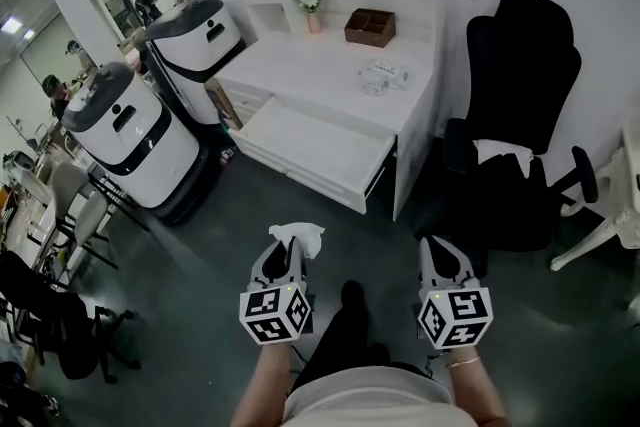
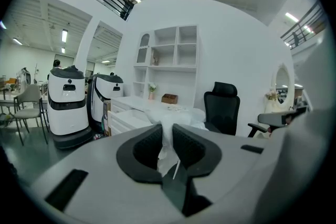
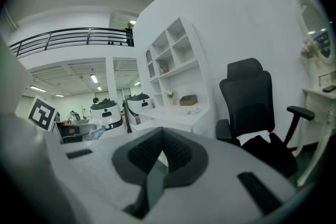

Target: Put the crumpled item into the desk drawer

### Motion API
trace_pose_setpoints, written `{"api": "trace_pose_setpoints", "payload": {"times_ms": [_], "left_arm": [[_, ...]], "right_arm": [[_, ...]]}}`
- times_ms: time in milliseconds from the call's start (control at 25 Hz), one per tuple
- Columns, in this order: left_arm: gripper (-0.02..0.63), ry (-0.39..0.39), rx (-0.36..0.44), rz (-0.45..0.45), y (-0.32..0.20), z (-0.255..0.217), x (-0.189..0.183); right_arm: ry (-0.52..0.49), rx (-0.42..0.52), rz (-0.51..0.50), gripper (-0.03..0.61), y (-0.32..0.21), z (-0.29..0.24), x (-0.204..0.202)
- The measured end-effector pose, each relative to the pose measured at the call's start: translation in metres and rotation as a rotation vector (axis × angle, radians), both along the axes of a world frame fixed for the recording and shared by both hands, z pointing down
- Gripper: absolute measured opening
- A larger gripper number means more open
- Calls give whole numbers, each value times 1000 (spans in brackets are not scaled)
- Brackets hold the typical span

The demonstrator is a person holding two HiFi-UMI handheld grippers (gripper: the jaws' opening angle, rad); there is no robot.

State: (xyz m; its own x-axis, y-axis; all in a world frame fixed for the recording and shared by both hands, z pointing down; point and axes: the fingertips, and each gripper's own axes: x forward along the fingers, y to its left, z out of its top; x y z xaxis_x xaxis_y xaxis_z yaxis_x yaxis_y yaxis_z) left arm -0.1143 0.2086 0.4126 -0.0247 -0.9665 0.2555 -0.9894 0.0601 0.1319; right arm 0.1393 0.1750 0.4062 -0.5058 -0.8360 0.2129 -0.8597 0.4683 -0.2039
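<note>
A crumpled white item (image 1: pixel 298 236) sticks out past the tips of my left gripper (image 1: pixel 290 250), which is shut on it above the dark floor. In the left gripper view the same crumpled white item (image 2: pixel 169 128) fills the gap between the black jaws and spills forward of my left gripper (image 2: pixel 167 131). My right gripper (image 1: pixel 440 253) hangs beside it, shut with nothing in it; in the right gripper view my right gripper (image 3: pixel 161 134) has its jaws meeting. The white desk (image 1: pixel 330 65) stands ahead with its drawer (image 1: pixel 318 147) pulled open.
A black office chair (image 1: pixel 515 125) stands right of the desk. Two white-and-black robot units (image 1: pixel 150 130) stand at its left. On the desk are a brown box (image 1: pixel 370 26), a small plant (image 1: pixel 310 5) and a packet (image 1: pixel 385 73). Chairs (image 1: pixel 70 205) line the far left.
</note>
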Motion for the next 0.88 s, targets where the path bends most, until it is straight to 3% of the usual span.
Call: {"api": "trace_pose_setpoints", "payload": {"times_ms": [440, 880], "left_arm": [[55, 13, -3, 18, -83, 11, -36], [55, 19, 14, 26, -187, 1, -96]], "right_arm": [[36, -4, 15, 2, -81, 5, -34], [56, 9, 57, 2, -183, -10, -81]]}}
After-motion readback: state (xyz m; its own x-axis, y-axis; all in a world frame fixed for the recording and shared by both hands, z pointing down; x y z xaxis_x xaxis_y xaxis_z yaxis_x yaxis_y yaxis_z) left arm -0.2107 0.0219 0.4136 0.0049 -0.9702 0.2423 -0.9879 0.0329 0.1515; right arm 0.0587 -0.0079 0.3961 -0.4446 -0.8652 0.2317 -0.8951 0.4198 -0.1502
